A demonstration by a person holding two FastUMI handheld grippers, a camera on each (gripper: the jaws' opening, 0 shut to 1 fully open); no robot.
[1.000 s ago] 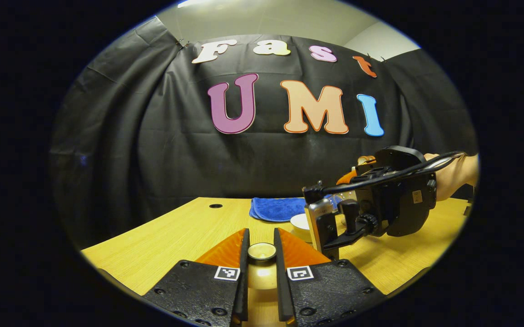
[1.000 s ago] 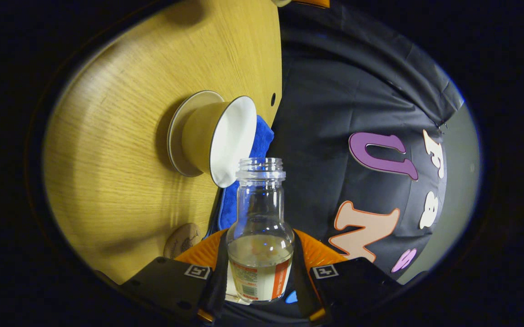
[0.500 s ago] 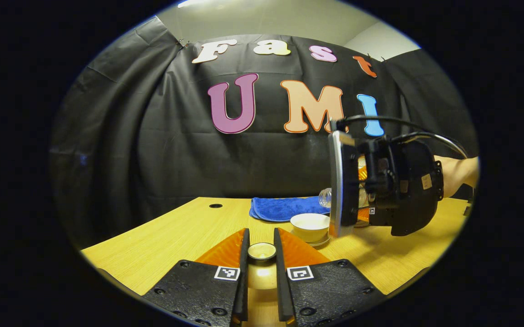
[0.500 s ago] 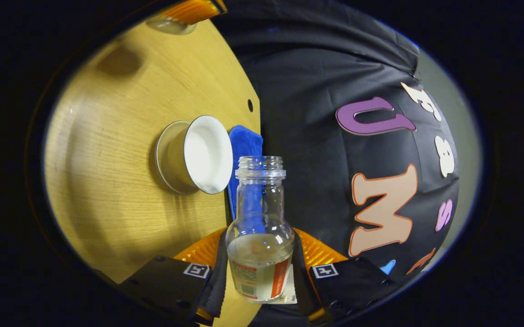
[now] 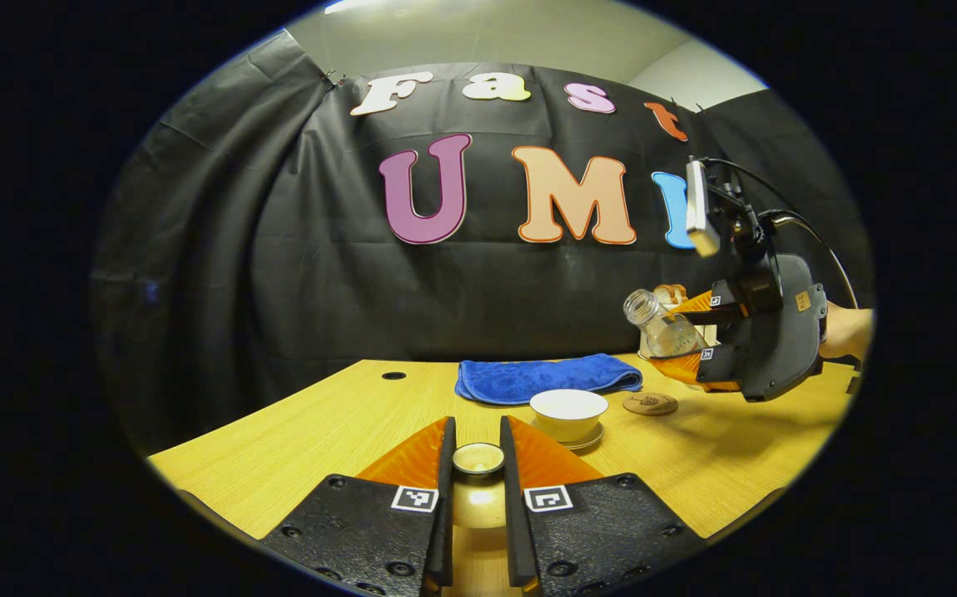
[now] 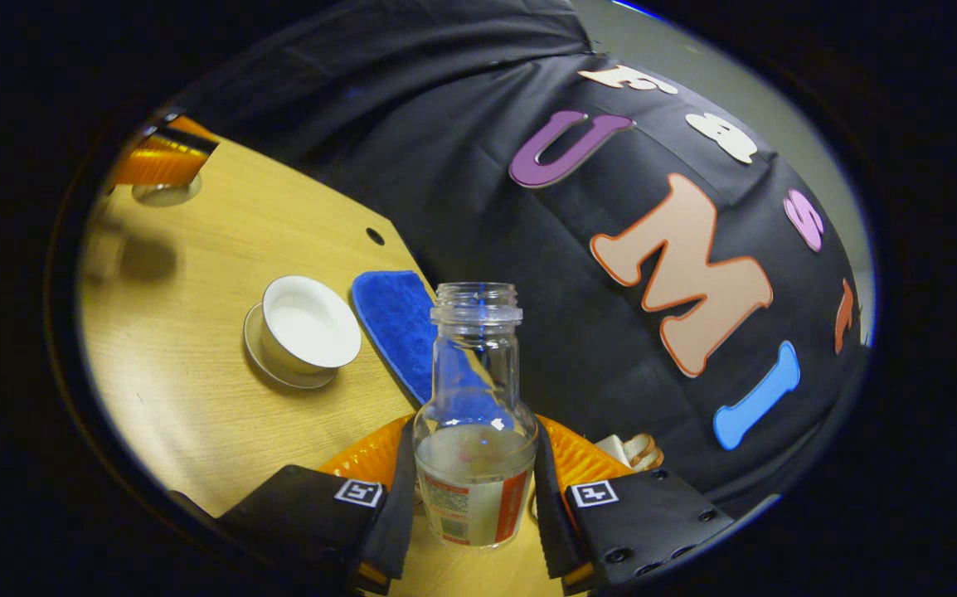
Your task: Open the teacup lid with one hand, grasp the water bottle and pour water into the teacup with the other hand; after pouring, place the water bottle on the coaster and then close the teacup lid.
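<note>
Water bottle (image 6: pixel 475 414) is swinging back toward upright — a second ago it lay almost level with its mouth over the teacup (image 5: pixel 568 412), and now, in the left gripper view, it has lifted away to the right and hangs in the air above and just right of the coaster (image 5: pixel 649 404). To my eye the pour is finished: the bottle is clear of the cup and heading for its resting spot. Its long axis runs from base to mouth, and in the left gripper view that axis is tilted, the open mouth pointing up and leftward toward the cup side, base low at the right. The right gripper (image 6: pixel 473 518) has its fingers pressed on both sides of the bottle's lower body, some water pooled near the label. Down in the near middle, the left gripper (image 5: pixel 477 464) is clamped on the teacup lid (image 5: pixel 478 458), the knob pinched between the two fingers, held low over the tabletop (image 5: pixel 321 431) and well short of the cup. The cup sits open on its saucer, the blue cloth (image 5: pixel 545 377) lying just behind it. What's left, as I read it: level the bottle fully, set it on the coaster, then bring the lid across.
</note>
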